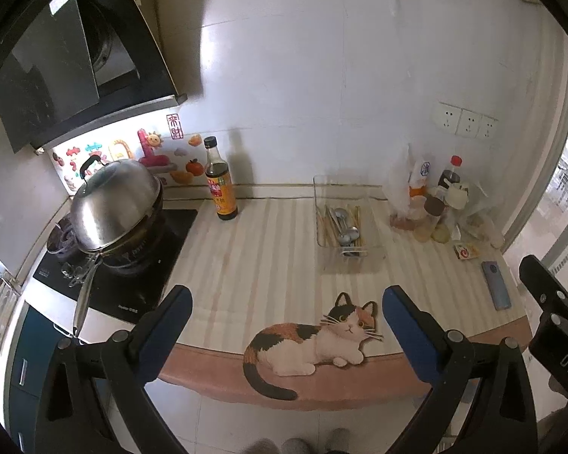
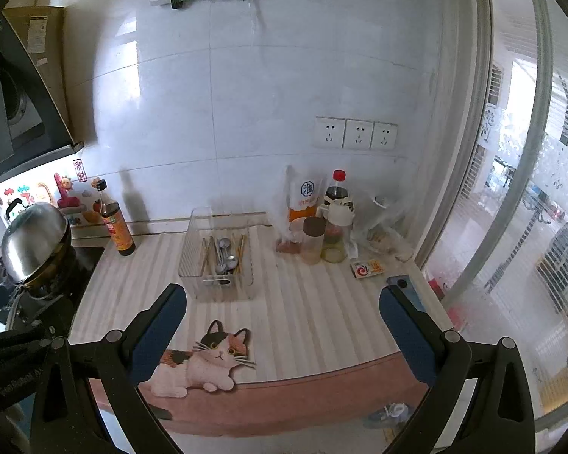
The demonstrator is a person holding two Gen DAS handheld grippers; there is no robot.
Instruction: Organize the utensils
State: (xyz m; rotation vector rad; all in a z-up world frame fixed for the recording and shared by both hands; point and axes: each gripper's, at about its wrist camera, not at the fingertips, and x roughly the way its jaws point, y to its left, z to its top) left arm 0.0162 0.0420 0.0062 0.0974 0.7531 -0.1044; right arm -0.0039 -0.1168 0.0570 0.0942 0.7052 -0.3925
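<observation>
A clear plastic organizer box [image 1: 354, 255] [image 2: 193, 261] stands on the striped countertop, back from the front edge. Inside lie metal spoons [image 1: 345, 227] [image 2: 223, 257] in the middle and wooden chopsticks [image 1: 325, 225] [image 2: 240, 249] along both sides. My left gripper [image 1: 286, 306] hovers open over the counter's front edge, above the cat picture, with nothing between its fingers. My right gripper [image 2: 282, 310] is also open and empty, in front of the box and slightly right of it. In the left wrist view the right gripper's black body [image 1: 556, 310] shows at the far right.
A soy sauce bottle [image 1: 219, 181] [image 2: 116, 223] stands left of the box. A lidded pot [image 1: 113, 208] [image 2: 34, 242] sits on the stove at left. Bottles and bags [image 1: 435, 204] [image 2: 322, 223] crowd the back right corner. A phone [image 1: 496, 283] and a small card [image 2: 367, 268] lie at right.
</observation>
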